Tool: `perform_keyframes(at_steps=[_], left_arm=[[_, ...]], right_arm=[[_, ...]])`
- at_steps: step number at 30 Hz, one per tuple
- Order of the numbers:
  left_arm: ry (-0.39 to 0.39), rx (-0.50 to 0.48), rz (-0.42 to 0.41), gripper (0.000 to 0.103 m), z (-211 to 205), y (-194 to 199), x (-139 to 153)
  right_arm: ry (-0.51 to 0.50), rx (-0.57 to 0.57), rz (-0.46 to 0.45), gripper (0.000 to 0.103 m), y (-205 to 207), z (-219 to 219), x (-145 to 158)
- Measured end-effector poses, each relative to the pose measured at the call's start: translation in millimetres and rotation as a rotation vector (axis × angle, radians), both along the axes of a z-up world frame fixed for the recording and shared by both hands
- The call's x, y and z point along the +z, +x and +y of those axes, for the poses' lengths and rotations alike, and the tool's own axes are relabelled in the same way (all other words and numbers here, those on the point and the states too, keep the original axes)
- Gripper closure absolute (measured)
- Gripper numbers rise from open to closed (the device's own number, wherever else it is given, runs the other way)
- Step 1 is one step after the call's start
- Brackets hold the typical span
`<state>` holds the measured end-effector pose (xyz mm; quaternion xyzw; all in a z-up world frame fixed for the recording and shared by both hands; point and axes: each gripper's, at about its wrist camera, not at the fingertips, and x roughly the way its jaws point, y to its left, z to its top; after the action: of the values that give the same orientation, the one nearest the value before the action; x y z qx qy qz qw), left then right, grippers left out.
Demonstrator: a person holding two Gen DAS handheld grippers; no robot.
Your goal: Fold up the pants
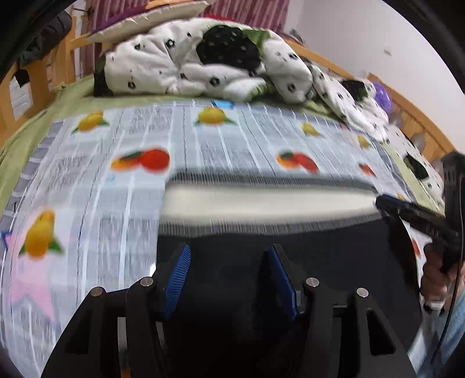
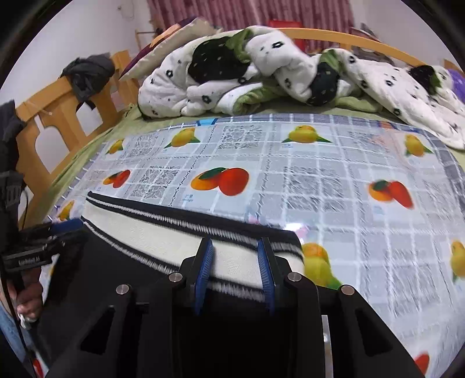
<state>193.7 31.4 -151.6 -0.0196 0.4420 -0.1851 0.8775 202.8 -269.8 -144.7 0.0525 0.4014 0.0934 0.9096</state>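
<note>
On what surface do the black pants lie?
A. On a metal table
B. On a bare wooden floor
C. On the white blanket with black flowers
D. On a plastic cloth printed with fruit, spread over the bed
D: the pants, with their white waistband, lie on the fruit-printed cloth; the blanket is bunched farther back.

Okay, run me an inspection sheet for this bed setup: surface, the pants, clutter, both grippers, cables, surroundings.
Surface: fruit-print plastic cloth over a green sheet.
Job's things: dark pants with a white striped waistband, lying on the cloth.
Clutter: rumpled spotted blanket and a pillow at the far side.
Grippers: left gripper jaws open over the dark fabric; right gripper jaws open at the waistband.
Cables: thin black cable by the right gripper.
Surroundings: wooden bed frame, dark garment hung on it, striped curtain, white wall.
</note>
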Motion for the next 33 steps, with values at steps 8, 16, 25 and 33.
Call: perform_keyframes(at_steps=[8, 16, 25, 33], left_arm=[[0.069, -0.068, -0.002, 0.05, -6.7, -109.7, -7.6], [0.039, -0.033, -0.046, 0.05, 17.4, -178.5, -9.4], [0.276, 0.021, -0.053, 0.051, 31.9, -210.4, -18.3], [0.375, 0.01, -0.138, 0.092, 8.3, -195.6, -20.9]], right_arm=[[-0.051, 0.018, 0.024, 0.07, -96.8, -1.6, 0.6], [-0.058, 0.004, 0.057, 0.07, -162.1, 7.2, -7.5], [-0.033, 0.024, 0.079, 0.07, -176.9, 9.0, -8.9], [-0.077, 0.032, 0.073, 0.07, -176.8, 15.3, -12.7]])
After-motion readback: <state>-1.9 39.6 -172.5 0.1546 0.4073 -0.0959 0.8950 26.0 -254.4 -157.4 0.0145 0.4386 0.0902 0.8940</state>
